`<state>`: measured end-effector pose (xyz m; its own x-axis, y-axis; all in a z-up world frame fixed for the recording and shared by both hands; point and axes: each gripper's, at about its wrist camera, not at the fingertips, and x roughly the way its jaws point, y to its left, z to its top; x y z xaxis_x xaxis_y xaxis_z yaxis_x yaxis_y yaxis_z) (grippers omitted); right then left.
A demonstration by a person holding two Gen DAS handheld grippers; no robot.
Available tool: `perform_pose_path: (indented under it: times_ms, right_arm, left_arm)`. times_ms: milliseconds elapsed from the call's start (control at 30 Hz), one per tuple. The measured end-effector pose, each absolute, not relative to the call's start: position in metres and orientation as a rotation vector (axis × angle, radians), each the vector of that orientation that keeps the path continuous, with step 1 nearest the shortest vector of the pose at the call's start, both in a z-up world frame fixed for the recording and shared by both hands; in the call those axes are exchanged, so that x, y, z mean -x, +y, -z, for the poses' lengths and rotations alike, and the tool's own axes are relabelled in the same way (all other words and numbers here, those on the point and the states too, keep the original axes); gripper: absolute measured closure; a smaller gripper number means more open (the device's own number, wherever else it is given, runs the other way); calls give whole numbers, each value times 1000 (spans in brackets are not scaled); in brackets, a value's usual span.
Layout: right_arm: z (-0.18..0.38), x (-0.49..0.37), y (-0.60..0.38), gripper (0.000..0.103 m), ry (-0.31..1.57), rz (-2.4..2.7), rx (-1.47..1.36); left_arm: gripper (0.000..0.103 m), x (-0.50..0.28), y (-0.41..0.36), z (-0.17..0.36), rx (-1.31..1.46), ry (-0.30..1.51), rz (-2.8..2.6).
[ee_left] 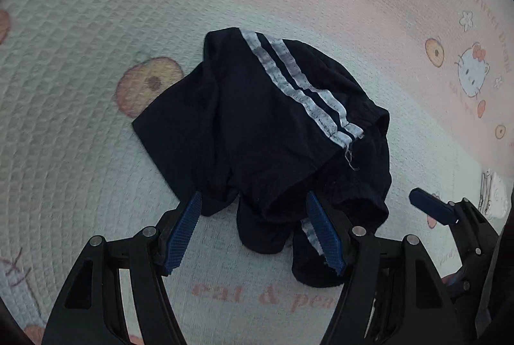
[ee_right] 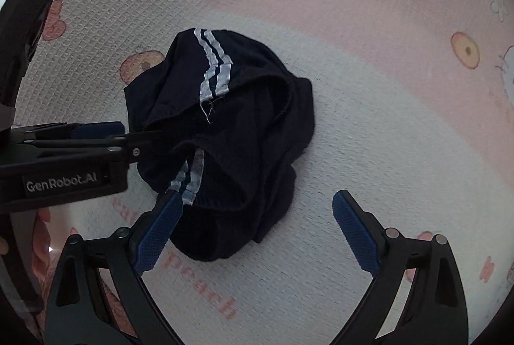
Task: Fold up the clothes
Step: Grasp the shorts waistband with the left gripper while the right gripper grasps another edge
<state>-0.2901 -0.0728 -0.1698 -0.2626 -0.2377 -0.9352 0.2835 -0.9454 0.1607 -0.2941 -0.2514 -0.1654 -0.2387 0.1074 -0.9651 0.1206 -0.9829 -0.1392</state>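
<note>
From the left wrist camera, a crumpled pair of dark navy shorts lies in a heap right ahead of the left gripper, whose blue-padded fingers stand spread wide on either side of the garment's near edge. Two white mesh stripes run diagonally across the top of the heap, ending in a frayed hem with a loose thread. A second bit of stripe shows against the right-side pad. Out past that pad, the tip of the right gripper pokes in. Everything rests on a waffle-textured blanket, pale green nearer and pink farther off, printed with peaches, a cartoon cat and lettering.

From the right wrist camera, the shorts sit ahead and somewhat to the left of the right gripper, its jaws wide apart, the left pad touching the bundle's near edge by a short stripe piece, the right pad over bare blanket. The white stripes bend over the far side of the bundle. The left gripper reaches in from the left, seen side on, its tip at the fabric; its opening cannot be judged here. Part of a hand shows behind it.
</note>
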Motion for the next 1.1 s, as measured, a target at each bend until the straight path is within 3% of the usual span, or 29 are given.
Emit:
perform_pose_path:
  times_ms: [33, 67, 133, 167, 200, 267, 667, 833, 1000, 1067, 1100]
  right_arm:
    - [178, 294, -76, 16, 40, 2239, -1703]
    - [187, 296, -78, 42, 34, 2195, -1747]
    - [194, 293, -80, 58, 48, 2176, -1733]
    - [190, 289, -79, 80, 61, 2174, -1708]
    - [187, 286, -75, 80, 48, 2166, -1699]
    - [178, 279, -58, 92, 40, 2203, -1696]
    - [59, 151, 130, 92, -82, 2522, -1604]
    - [42, 79, 206, 91, -218, 2616, -1632]
    - [26, 51, 256, 85, -359, 2623, -1641]
    - [21, 40, 272, 75, -440, 2643, -1598]
    - [21, 42, 275, 74, -438, 2673, -1606]
  left_arm:
    - [40, 296, -248, 169, -1942, 289, 2469]
    - [89, 298, -245, 173, -1953, 300, 2494]
    - [90, 296, -240, 170, -1945, 282, 2516]
    - [90, 293, -235, 164, -1932, 254, 2542]
    - [90, 287, -231, 157, -1925, 263, 2572]
    - [90, 273, -222, 140, -1913, 303, 2633]
    - [90, 157, -76, 69, -1983, 429, 2951]
    - [90, 128, -13, 52, -2065, 517, 2982]
    - [90, 120, 15, 4, -1908, 422, 3114]
    - [90, 118, 15, -8, -1859, 382, 3118]
    - [90, 117, 13, -12, -1845, 363, 3105]
